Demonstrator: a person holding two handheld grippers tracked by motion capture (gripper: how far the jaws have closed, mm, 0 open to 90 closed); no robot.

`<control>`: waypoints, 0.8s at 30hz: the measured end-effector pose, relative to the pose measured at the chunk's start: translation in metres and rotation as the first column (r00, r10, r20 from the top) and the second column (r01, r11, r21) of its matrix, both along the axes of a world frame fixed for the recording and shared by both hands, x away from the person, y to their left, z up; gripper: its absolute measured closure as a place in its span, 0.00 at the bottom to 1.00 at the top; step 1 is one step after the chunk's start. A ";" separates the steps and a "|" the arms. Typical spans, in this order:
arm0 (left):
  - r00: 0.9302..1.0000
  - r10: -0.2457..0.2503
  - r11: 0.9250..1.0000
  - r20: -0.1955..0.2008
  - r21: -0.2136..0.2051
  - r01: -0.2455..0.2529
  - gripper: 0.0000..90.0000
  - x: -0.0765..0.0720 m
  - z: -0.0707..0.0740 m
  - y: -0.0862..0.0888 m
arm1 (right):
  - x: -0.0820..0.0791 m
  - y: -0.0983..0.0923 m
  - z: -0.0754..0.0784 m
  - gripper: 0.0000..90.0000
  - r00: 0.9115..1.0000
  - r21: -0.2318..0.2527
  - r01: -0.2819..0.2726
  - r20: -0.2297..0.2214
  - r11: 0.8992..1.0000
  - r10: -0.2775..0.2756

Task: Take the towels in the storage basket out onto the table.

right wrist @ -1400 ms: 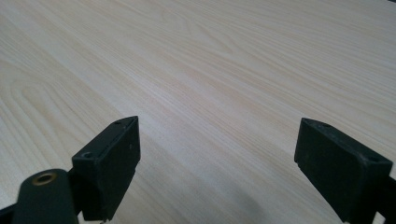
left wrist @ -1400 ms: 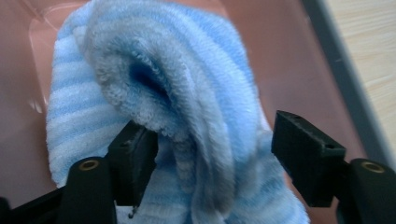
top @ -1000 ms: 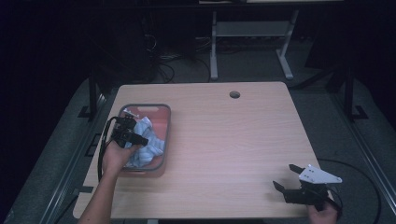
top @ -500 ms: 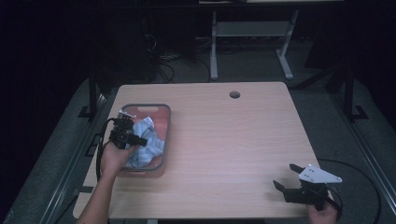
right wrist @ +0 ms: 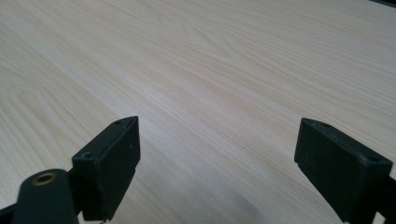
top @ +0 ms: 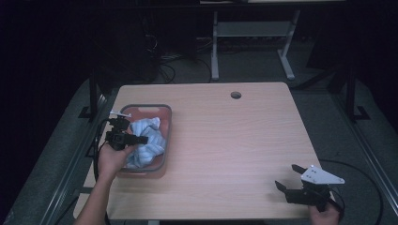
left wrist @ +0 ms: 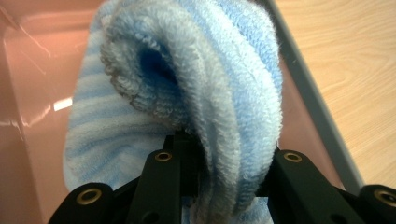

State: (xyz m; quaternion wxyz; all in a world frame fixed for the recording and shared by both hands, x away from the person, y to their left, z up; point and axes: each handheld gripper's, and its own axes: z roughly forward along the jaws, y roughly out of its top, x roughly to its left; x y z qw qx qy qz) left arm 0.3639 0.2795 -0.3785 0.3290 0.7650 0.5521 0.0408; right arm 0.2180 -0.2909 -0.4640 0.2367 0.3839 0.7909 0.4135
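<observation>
The high view is dim: the surface (top: 234,140) is lit from above, while the upper frame and left and right edges fall into near black. Both gripper views are bright; their jaws at the bottom are soft, and glare streaks the bin (left wrist: 28,93) wall at left.

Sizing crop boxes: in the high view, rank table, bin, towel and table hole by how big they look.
1. Table
2. Bin
3. Towel, bunched inside the bin, a fold clamped in the left gripper
4. Table hole

No close calls.
</observation>
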 end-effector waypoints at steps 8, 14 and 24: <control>0.999 -0.004 1.000 0.054 -0.027 0.005 0.79 -0.013 0.017 0.007 | 0.000 0.000 0.001 0.15 1.000 0.001 0.007 -0.001 1.000 -0.007; 0.995 0.014 0.998 0.095 -0.062 -0.009 0.79 -0.018 0.030 0.013 | 0.001 0.002 0.000 0.15 1.000 -0.007 -0.004 -0.012 1.000 0.004; 0.991 0.052 0.991 0.125 -0.127 -0.036 0.79 -0.021 0.049 0.021 | 0.002 0.001 0.000 0.15 1.000 -0.007 -0.006 -0.010 1.000 0.006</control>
